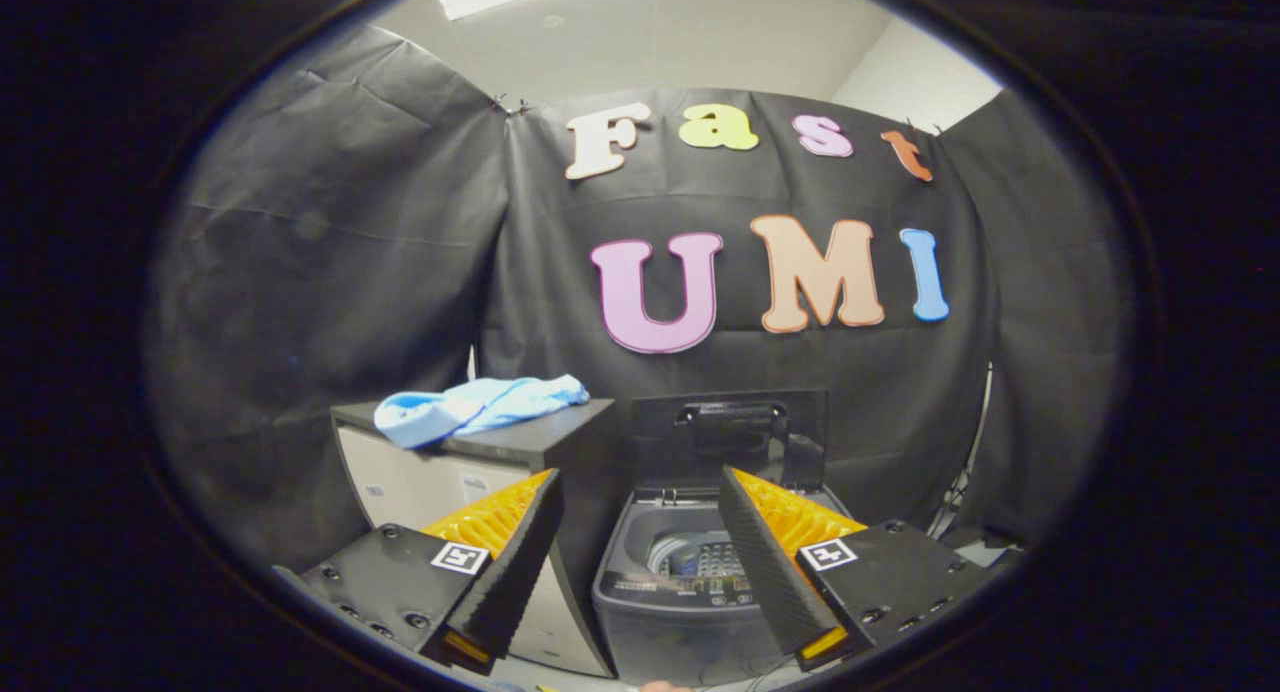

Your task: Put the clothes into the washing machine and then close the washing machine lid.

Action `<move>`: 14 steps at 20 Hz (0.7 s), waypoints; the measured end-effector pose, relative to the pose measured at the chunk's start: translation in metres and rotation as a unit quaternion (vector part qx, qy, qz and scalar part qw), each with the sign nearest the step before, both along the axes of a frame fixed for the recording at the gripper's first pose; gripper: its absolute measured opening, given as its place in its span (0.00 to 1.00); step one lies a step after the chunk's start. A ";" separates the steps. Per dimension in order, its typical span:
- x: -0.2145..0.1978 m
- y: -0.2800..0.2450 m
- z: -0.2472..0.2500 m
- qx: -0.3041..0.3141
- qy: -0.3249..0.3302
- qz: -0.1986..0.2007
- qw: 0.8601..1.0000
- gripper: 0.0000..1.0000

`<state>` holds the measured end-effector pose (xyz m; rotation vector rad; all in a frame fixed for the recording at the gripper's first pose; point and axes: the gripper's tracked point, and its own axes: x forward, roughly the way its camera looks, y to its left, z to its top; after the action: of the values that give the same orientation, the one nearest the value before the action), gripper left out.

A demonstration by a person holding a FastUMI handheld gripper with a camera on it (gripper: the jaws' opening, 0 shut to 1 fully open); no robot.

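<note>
A small grey washing machine (672, 592) stands just ahead of my fingers, between them. Its dark lid (730, 434) is raised upright behind the tub, and the perforated drum (700, 557) is visible inside. A light blue piece of clothing (475, 407) lies bunched on top of a dark-topped cabinet (545, 434) to the left of the machine, beyond my left finger. My gripper (640, 562) is open, with a wide gap and nothing held between the fingers.
The cabinet has a pale front (420, 487) and stands close against the machine's left side. Black cloth walls close the booth behind and on both sides. Some cables (955, 502) hang to the right of the machine.
</note>
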<state>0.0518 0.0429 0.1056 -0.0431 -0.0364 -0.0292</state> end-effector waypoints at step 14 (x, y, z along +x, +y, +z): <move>0.141 0.112 0.070 0.024 0.064 0.039 0.997 0.97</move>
<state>0.1933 0.1552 0.1759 0.0050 0.0901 0.0497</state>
